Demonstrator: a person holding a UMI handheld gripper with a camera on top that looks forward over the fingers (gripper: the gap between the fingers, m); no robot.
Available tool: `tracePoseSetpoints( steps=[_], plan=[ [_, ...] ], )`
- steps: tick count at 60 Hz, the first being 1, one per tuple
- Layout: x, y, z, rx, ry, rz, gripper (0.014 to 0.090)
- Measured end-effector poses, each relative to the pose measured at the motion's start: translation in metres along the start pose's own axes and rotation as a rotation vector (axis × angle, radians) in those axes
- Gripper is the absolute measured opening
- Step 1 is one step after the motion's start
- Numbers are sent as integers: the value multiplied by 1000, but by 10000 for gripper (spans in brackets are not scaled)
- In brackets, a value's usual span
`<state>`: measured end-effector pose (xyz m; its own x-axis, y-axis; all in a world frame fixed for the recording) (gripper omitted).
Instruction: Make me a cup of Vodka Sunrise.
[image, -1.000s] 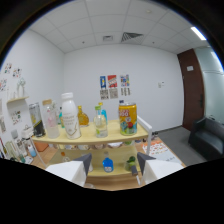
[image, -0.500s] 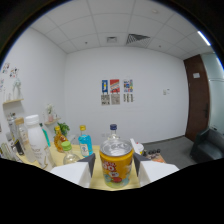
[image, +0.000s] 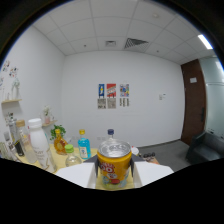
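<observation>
A yellow-and-orange drink can (image: 114, 164) sits upright between the two fingers of the tool (image: 114, 176), filling the gap from one side to the other. Both fingers (image: 93, 172) appear to press on its sides, so the tool reads as closed on the can, most likely to bring the juice to wherever the Vodka Sunrise will be mixed (no cup shows in this view).

The can is held level with its silver top facing up, a sensible way to carry it without spilling, if it has been opened.

Beyond the fingers, the other bottles stay on the pale bench (image: 47, 159): a white bottle (image: 37, 141) with a white cap, a blue bottle (image: 83, 146) with a yellow cap, a clear green-capped bottle (image: 71, 156), and a blue-capped bottle (image: 110, 134) partly hidden behind the can. Posters (image: 111, 96) hang on the far wall.

Half a second earlier the can already stood between the fingers but looked smaller and lower; a full second back it stood on the bench among the bottles, well ahead of the tool.
</observation>
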<state>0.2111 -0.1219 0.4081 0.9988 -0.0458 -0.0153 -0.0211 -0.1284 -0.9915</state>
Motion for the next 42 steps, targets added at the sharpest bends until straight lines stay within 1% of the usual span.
tracePoseSetpoints(
  steps=[6,10,18,22,32,37,42],
  plan=[
    [-8,-13,-30,41,-10,5,509],
    [-17,-12,-50,52,-22,5,508],
    [-35,17,-84,28,-29,36,508],
    [-46,47,-91,-8,-34,66,507],
    [-69,141,-89,-138,-22,95,505],
    [-75,183,-87,-211,5,101,504],
    [-79,211,-83,-250,31,79,505]
  ],
)
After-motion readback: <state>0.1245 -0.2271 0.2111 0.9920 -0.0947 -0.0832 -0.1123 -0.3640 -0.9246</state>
